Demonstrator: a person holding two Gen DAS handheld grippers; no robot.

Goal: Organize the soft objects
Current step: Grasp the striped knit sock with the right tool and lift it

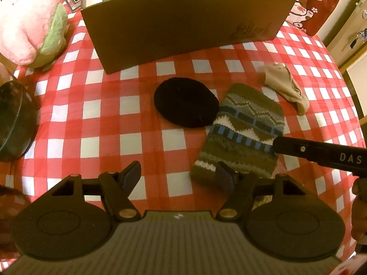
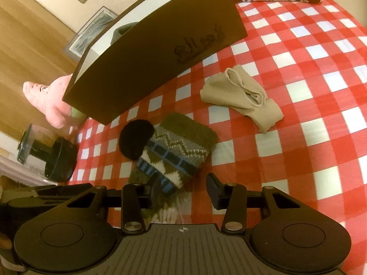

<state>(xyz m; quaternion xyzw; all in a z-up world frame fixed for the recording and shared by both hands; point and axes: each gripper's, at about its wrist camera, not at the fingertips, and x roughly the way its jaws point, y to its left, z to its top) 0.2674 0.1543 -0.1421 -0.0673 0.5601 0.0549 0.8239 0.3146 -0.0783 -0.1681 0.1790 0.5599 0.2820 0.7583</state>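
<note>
With something dark already inside the brown cardboard box (image 1: 183,25), the patterned knitted sock (image 2: 181,151), black round fuzzy pad (image 1: 185,102) and beige thin sock (image 2: 243,96) remain on the checked surface (image 1: 91,105); the left hand-held gripper (image 1: 179,174) hangs open, and the right hand-held gripper (image 2: 183,189) straddles the patterned sock's edge, not yet clamped.

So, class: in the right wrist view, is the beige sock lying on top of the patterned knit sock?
No. The beige sock lies apart on the checked cloth, with bare squares between it and the patterned knit sock.
</note>
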